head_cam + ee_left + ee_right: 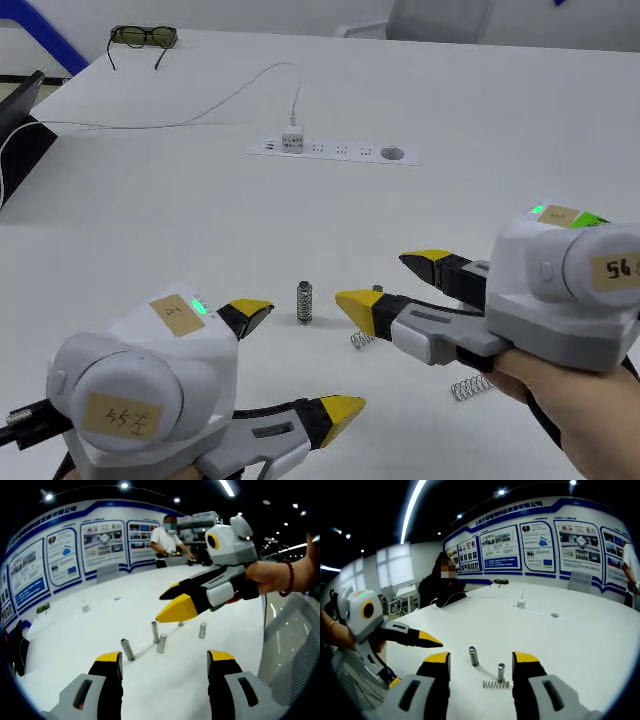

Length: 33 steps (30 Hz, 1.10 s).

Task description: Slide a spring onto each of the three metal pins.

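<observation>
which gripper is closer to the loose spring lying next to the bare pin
Right. The right gripper has the spring just ahead, between its open jaws; the left gripper is farther off, to the spring's left in the head view.

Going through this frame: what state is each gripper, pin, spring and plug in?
left gripper: open, empty.
right gripper: open, empty.
sprung pin: upright, spring on it.
bare pin: upright, no spring.
first spring: lying flat beside the bare pin.
second spring: lying loose on the table.
charger: plugged into the power strip.
</observation>
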Motion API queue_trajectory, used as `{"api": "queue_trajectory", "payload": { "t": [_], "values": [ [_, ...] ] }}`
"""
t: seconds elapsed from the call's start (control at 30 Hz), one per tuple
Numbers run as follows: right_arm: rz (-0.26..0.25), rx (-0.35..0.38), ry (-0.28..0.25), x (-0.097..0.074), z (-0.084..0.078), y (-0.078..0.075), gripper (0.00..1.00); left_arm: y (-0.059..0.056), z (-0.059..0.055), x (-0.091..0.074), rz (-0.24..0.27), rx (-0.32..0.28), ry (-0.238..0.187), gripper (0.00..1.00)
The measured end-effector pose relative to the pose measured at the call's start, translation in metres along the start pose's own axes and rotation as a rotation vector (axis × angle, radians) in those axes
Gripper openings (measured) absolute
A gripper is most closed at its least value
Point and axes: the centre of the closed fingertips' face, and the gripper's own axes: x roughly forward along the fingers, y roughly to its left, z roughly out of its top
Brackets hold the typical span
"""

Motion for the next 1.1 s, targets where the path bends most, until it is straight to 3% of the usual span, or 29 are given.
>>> {"api": "queue_trajectory", "payload": {
  "t": [0.23, 0.7, 1.1],
  "values": [
    [-0.016, 0.006, -0.004, -0.018, -0.006, -0.006, 0.52, -0.004, 0.001, 0.006, -0.022, 0.022, 0.011, 0.65],
    [-0.045, 0.002, 0.002, -0.042, -0.019, -0.019, 0.54, 0.001, 0.005, 0.025, -0.043, 0.041, 0.029, 0.52],
    [-0.065, -0.024, 0.013, -0.054, -0.03, -0.027, 0.56, 0.006, -0.009, 0.053, -0.062, 0.068, 0.081, 0.41]
  ]
}}
